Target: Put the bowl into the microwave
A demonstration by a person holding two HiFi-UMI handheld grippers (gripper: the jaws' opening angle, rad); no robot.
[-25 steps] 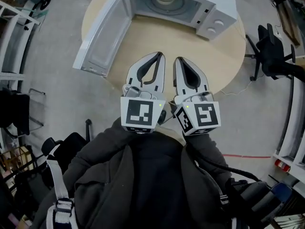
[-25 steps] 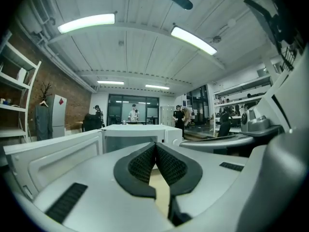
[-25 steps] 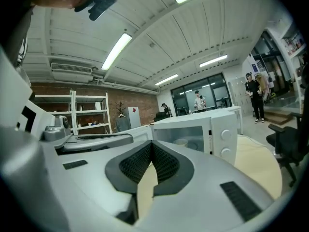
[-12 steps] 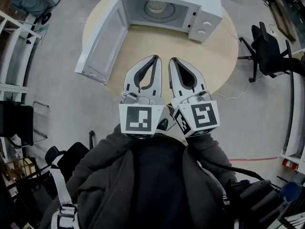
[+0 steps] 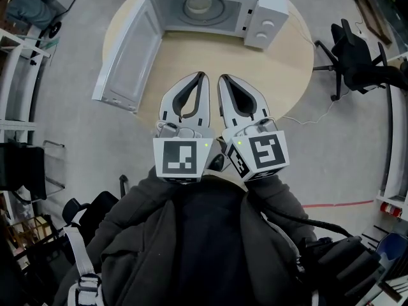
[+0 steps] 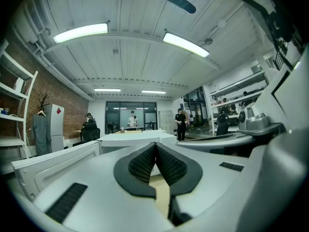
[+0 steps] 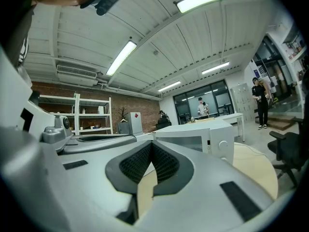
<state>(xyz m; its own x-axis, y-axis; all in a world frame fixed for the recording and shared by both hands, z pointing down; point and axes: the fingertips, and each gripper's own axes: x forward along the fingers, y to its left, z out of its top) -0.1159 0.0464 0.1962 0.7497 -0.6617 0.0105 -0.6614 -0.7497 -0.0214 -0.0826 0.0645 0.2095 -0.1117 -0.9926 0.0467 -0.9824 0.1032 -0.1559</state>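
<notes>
A white microwave (image 5: 213, 5) stands at the far side of a round wooden table (image 5: 287, 75), its door (image 5: 124, 56) swung wide open to the left. A pale bowl (image 5: 197, 6) sits inside it on the turntable. My left gripper (image 5: 204, 74) and right gripper (image 5: 221, 78) hover side by side over the table's near part, pointing at the microwave, both shut with nothing between the jaws. The left gripper view shows the shut gripper (image 6: 155, 144) in front of the microwave (image 6: 130, 137). In the right gripper view the shut gripper (image 7: 151, 143) has the microwave (image 7: 203, 140) behind it.
A black office chair (image 5: 357, 62) stands right of the table, with a cable (image 5: 306, 116) trailing on the floor. Shelving (image 5: 19, 62) lines the left side. A red line (image 5: 338, 204) marks the floor at the right. Several people stand far off in the room.
The view has shifted, so the microwave and table sit further left in the picture. Both grippers stay shut and side by side, slightly further left and higher in the frame.
</notes>
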